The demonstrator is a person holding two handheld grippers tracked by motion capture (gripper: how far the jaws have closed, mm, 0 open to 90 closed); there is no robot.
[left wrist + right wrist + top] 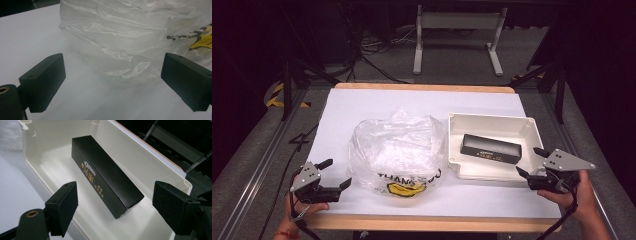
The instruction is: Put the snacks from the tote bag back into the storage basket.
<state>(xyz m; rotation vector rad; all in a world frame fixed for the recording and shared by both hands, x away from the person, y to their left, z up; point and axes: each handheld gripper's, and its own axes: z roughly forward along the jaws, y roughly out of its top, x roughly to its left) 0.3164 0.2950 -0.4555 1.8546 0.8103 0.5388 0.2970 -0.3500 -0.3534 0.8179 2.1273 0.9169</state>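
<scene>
At the lower left of the high view, the left gripper point(335, 173) sat over the white table point(362, 102), held by a hand point(299, 207); its jaws stood wide apart and held nothing. In the left gripper view the gap between them faced the crumpled clear plastic bag point(125, 37) just ahead, not touching it. That bag (yellow and black print along its near edge) filled the middle of the high view. To its right sat a white tray point(454, 142) with a long black box point(491, 149) lying flat inside. At the lower right, the right gripper point(532, 161) hovered at the tray's near right corner, jaws spread wide and empty, the box point(105, 173) lying ahead between them in the right gripper view.
</scene>
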